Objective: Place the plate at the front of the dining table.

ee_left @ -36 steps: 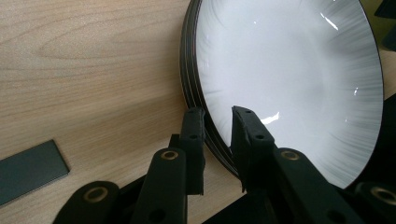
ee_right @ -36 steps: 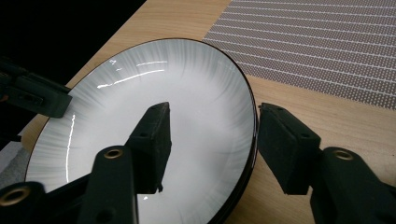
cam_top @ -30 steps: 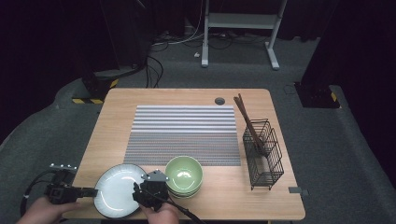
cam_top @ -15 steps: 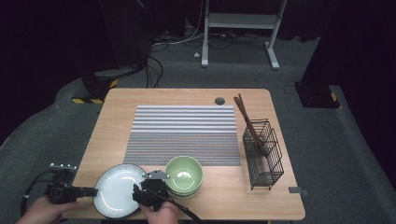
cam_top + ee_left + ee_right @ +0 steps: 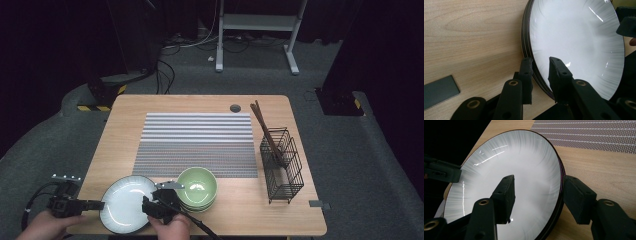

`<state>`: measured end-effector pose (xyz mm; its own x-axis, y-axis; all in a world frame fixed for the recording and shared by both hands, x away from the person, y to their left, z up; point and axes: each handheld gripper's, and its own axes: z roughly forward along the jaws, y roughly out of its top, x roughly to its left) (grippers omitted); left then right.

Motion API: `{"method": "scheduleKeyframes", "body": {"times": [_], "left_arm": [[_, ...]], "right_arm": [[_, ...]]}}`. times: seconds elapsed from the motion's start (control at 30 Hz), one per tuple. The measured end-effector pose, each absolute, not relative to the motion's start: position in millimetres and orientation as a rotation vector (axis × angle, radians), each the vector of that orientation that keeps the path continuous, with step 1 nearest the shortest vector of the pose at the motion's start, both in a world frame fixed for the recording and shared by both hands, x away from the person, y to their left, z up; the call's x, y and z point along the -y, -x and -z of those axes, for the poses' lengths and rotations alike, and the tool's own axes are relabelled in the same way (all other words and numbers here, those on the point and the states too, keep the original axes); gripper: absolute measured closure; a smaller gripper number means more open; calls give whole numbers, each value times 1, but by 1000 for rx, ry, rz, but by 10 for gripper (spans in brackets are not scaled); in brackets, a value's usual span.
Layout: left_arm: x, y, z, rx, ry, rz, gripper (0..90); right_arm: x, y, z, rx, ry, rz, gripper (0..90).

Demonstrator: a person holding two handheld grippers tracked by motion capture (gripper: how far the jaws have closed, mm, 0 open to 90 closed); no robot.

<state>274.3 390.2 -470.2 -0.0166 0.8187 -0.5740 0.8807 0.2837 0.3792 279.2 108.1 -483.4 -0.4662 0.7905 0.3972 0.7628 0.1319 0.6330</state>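
Observation:
A stack of white plates with dark rims [image 5: 125, 200] [image 5: 579, 37] [image 5: 499, 165] lies at the table's front left. My left gripper [image 5: 100, 204] [image 5: 540, 60] is shut on the stack's left rim, one pad on the white face and the other under the edge. From the opposite side my right gripper [image 5: 150, 205] [image 5: 537, 178] is shut on the right rim, one jaw over the face and one against the outer edge. Each gripper view shows the other gripper across the plate: the right one [image 5: 626, 25] and the left one [image 5: 441, 172]. Stacked green bowls [image 5: 197, 186] sit just right of the plates.
A grey striped mat [image 5: 197, 142] covers the table's middle. A black wire basket [image 5: 282, 167] holding brown chopsticks [image 5: 262, 125] stands at the right. A dark flat card [image 5: 439, 90] lies on the wood by the left gripper. The table's front edge runs just under the plates.

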Motion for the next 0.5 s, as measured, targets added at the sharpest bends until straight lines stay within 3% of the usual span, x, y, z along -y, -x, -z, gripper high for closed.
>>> {"method": "scheduleKeyframes", "body": {"times": [0.5], "left_arm": [[-391,-274,470,-1836,-1505,116,700]], "right_arm": [[-108,-281,482,-2333,-1646,-1277,434]]}}
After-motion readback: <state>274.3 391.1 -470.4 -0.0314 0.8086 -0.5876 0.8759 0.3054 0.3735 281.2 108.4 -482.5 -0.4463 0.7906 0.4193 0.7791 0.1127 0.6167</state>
